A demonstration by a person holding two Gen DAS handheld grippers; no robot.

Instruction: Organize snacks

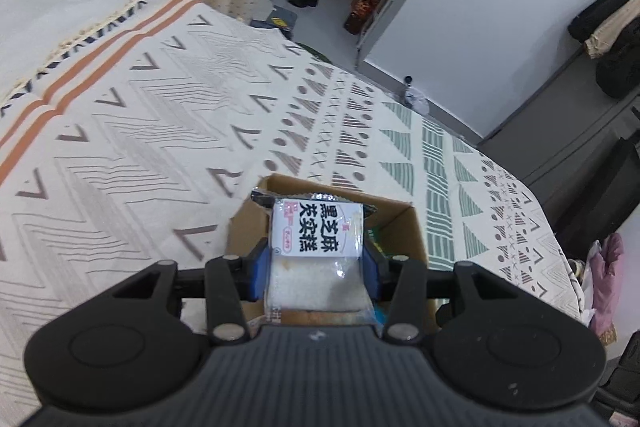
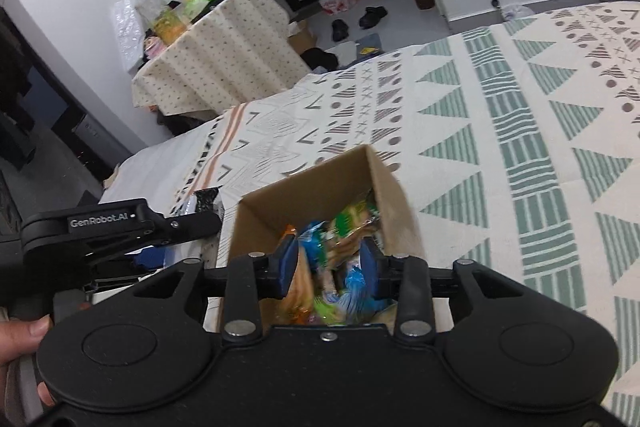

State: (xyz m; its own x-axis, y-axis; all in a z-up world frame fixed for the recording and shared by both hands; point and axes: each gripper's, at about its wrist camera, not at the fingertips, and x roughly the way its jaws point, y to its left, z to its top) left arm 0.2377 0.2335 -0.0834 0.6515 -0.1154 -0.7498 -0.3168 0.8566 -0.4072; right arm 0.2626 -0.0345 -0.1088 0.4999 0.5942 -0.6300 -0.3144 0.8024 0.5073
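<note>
My left gripper (image 1: pixel 316 269) is shut on a clear-wrapped white cake snack (image 1: pixel 318 239) with a white label in black Chinese print, held above the open cardboard box (image 1: pixel 404 227) on the patterned bed cover. My right gripper (image 2: pixel 330 261) hangs over the same box (image 2: pixel 308 191) with its blue pads (image 2: pixel 290 263) apart and nothing gripped between them. Inside the box lie several colourful snack packets (image 2: pixel 344 227). The left gripper also shows at the left of the right wrist view (image 2: pixel 120 227), holding the dark end of its packet (image 2: pixel 206 201).
The bed cover (image 1: pixel 140 131) spreads all around the box. A draped table with bottles (image 2: pixel 208 39) stands beyond the bed. Shoes (image 2: pixel 372 15) and bags lie on the floor near white cabinets. A dark cabinet with clothes (image 1: pixel 612 39) is at the right.
</note>
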